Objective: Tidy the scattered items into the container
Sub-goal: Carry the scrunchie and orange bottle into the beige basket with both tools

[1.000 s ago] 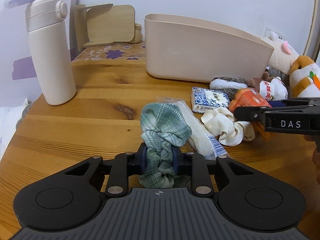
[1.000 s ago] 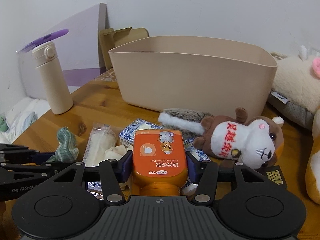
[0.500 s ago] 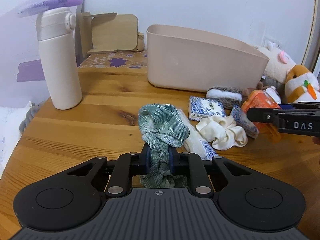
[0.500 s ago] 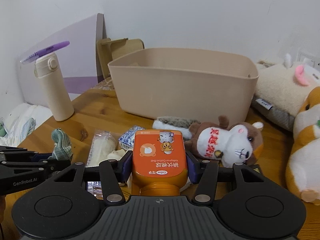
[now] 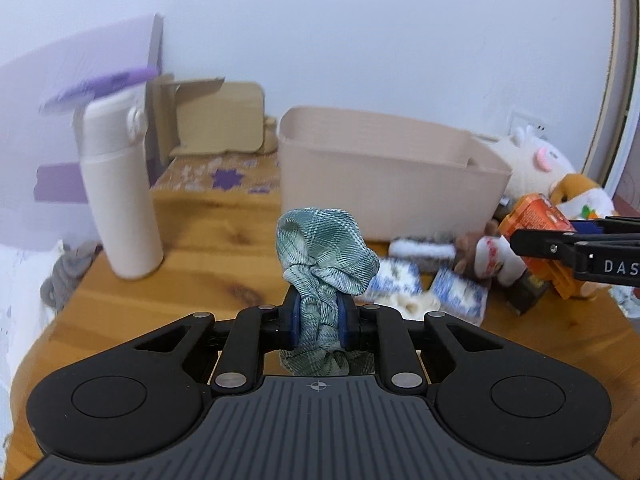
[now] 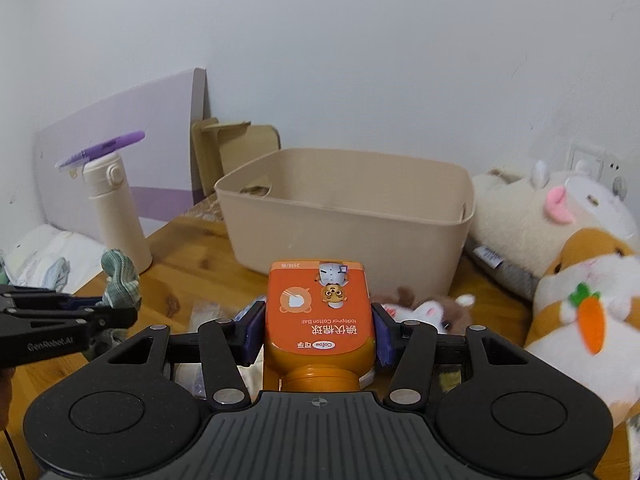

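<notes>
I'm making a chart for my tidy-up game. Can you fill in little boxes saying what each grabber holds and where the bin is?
left gripper: shut on the green scrunchie, lifted above the table
right gripper: shut on the orange bottle, cap end toward the camera
bin: beige, open top, at the back of the table
still on table: small brown plush toy, blue-and-white packets
beside bin: cream flask
</notes>
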{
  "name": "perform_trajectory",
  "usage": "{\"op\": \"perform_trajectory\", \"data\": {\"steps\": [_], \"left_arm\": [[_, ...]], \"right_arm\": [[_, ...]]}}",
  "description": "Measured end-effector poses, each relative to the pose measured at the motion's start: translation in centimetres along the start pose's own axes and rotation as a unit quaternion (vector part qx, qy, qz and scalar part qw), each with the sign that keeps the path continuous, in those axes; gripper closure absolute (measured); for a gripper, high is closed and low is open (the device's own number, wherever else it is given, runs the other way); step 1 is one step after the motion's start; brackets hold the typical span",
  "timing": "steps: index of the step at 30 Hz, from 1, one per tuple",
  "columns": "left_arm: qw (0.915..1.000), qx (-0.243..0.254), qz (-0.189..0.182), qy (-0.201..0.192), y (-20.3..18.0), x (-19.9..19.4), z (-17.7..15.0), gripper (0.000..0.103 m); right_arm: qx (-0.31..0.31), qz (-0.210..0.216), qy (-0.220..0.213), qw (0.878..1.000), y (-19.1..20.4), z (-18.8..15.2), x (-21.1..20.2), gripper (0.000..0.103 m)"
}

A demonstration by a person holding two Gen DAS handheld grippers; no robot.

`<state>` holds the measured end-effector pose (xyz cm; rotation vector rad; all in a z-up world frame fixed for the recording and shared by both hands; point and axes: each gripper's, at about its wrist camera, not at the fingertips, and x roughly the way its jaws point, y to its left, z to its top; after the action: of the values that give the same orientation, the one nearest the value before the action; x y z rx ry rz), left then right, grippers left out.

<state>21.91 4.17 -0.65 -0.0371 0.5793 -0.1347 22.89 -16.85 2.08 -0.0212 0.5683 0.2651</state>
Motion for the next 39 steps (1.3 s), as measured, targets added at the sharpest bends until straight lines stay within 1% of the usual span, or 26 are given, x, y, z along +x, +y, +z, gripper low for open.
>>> {"op": "perform_trajectory", "data": {"steps": [9,17,23,27,30,34,39], "left_arm": [[0.9995,0.014,-0.003,-0.029,-1.0,0.0,3.1,0.085],[0.9990,0.019,-0.011,-0.039,-1.5,0.8,6.3,0.085],[0.9989,0.023,-0.006,-0.040,-1.6,2.4,8.7,0.085],[0.9989,0.027,-0.002,-0.038,-1.7,3.5,9.7,0.085],[0.9994,0.022,-0.015,-0.024,-1.7,4.5,10.6,0.085],[0.9992,0.034,-0.010,-0.020,-2.3,5.7,11.6,0.085],[0.9991,0.040,-0.010,-0.006,-3.1,8.0,12.9,0.085]], "right_arm": [[-0.015,-0.018,-0.022,0.999,-1.2,2.8,-0.4,0.052],[-0.017,-0.015,-0.042,0.999,-1.7,5.6,-0.2,0.052],[-0.006,-0.012,-0.048,0.999,-2.5,7.6,0.7,0.052],[0.001,-0.011,-0.048,0.999,-3.1,8.3,1.4,0.052],[0.002,-0.014,-0.043,0.999,-3.4,8.8,2.2,0.052],[-0.008,-0.029,-0.034,0.999,-3.4,9.4,3.6,0.052],[-0.009,-0.044,-0.027,0.999,-3.8,10.3,5.2,0.052]]}}
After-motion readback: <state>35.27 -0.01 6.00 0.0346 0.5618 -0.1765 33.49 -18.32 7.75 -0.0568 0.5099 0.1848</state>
